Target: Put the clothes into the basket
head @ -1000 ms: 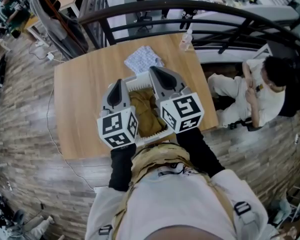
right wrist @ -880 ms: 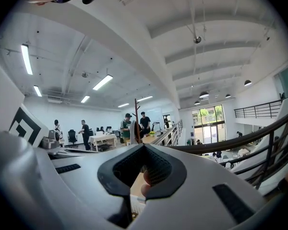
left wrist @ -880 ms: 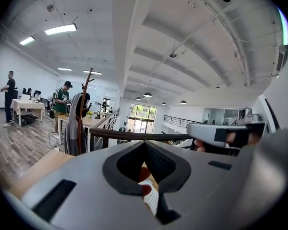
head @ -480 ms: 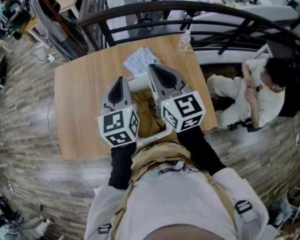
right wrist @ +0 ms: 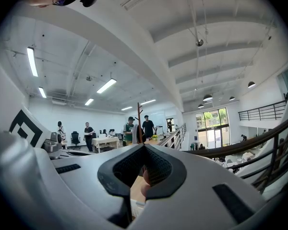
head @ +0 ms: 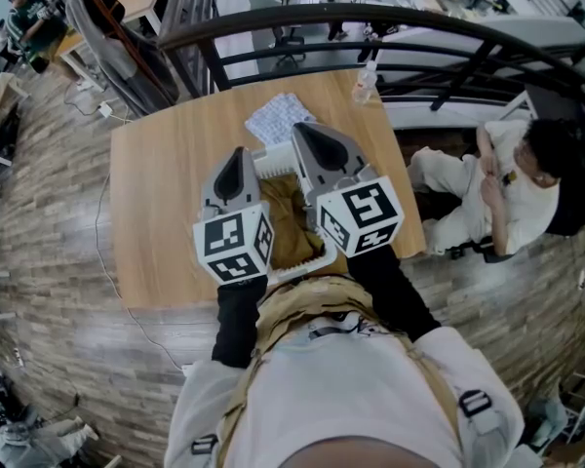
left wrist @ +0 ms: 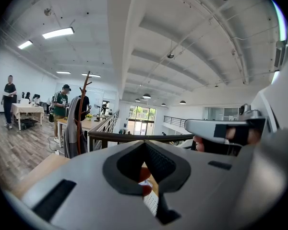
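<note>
Above basket (head: 271, 162) of brown clothes (head: 288, 224), left gripper (head: 239, 154), right gripper (head: 301, 131), square-marker cubes (head: 232, 247).

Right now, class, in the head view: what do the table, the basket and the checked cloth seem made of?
Table: wood or wood-look laminate, matt, with pale grain. Basket: probably white plastic, going by its smooth moulded rim. Checked cloth: soft woven fabric, creased and lying limp.

Left gripper (head: 237, 154), right gripper (head: 307, 131) grey (black-white marker cubes (head: 232, 247)); black sleeves (head: 236, 325); white top (head: 351, 398), tan straps (head: 302, 305).
</note>
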Motion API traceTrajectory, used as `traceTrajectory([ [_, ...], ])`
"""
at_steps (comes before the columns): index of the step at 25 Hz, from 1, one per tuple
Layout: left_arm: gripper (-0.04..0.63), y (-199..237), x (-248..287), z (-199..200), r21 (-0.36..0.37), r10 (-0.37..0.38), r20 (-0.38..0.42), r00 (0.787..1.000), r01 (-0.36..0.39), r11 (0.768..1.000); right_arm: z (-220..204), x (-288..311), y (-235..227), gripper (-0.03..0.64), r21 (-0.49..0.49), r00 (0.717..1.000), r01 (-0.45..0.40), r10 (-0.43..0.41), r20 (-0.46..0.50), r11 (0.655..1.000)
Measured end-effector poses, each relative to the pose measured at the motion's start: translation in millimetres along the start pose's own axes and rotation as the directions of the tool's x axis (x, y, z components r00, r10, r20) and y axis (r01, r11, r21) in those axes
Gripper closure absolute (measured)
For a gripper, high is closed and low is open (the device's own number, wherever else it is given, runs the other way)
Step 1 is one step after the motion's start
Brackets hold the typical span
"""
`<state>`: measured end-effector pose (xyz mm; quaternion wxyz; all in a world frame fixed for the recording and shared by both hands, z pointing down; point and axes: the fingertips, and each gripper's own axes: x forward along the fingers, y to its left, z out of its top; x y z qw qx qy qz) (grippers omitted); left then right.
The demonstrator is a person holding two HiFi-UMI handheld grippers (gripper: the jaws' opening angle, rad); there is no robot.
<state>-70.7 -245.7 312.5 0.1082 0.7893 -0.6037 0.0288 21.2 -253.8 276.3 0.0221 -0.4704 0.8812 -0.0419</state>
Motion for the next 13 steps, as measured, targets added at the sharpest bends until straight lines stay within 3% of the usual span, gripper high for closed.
traceTrajectory([
  [13, 0.594, -6.2, -1.9, 2.4, -0.005, -0.008, 0.002, 1.0, 0.008, 1.0, 1.4, -7.7, -10.5, 0.594, 0.007, 1.0, 0.022, -0.022, 0.004, 1.0],
])
